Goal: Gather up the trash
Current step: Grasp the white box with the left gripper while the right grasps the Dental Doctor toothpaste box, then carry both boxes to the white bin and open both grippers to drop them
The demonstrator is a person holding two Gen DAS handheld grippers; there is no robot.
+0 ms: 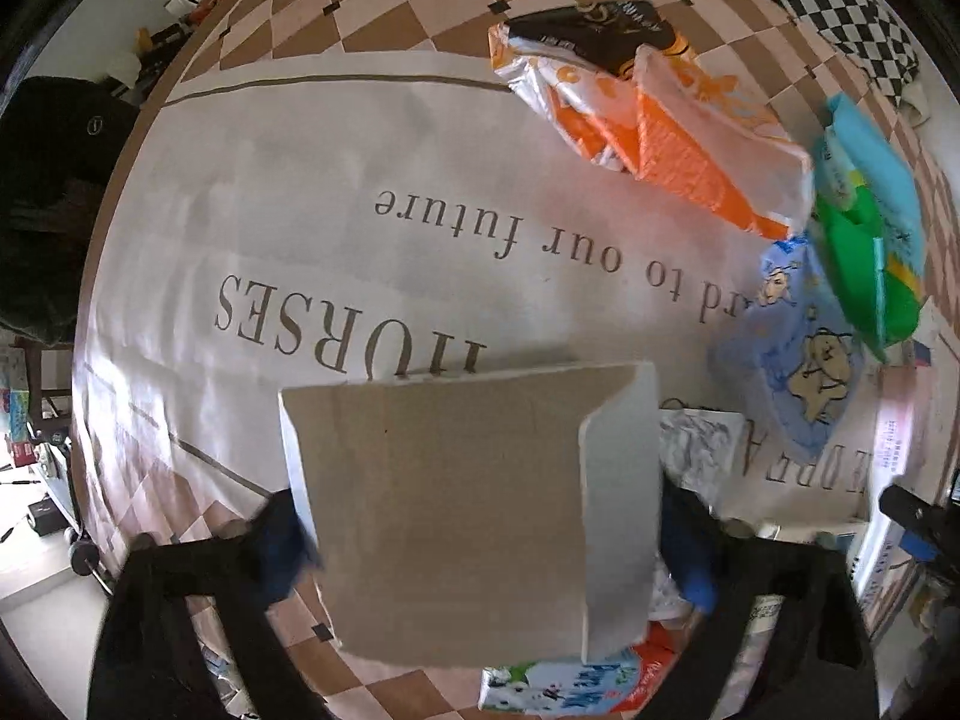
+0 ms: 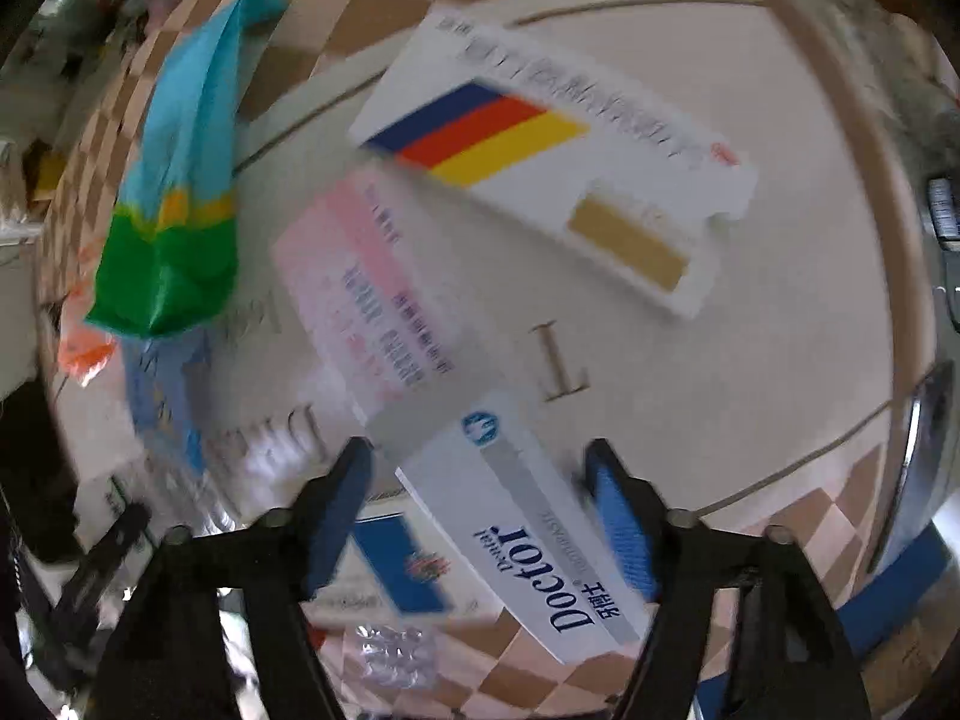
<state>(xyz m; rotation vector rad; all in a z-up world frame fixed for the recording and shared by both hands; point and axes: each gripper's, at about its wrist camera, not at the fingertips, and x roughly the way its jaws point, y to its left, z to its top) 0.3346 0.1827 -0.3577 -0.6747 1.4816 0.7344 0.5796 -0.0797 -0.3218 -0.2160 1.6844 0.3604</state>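
above the desk [image 1: 252,192], the left tool [image 1: 480,540] pinches a cardboard box [image 1: 456,510] while the right tool [image 2: 480,516] straddles, spread, a toothpaste box [image 2: 528,534].

The tablecloth [image 1: 360,138] is cream with grey-brown lettering and a border of brown and pale pink checks. The flattened cardboard box [image 1: 456,516] shows plain grey-beige board with a white flap. The snack wrapper [image 1: 672,120] is orange, white and black; the plastic bag [image 1: 870,240] is turquoise, green and yellow; another bag [image 1: 798,354] is light blue with tan cartoon bears. The toothpaste box [image 2: 540,528] is white and grey with navy lettering. The medicine box [image 2: 552,162] is white with blue, red and yellow stripes. The pads [image 2: 621,528] are blue.
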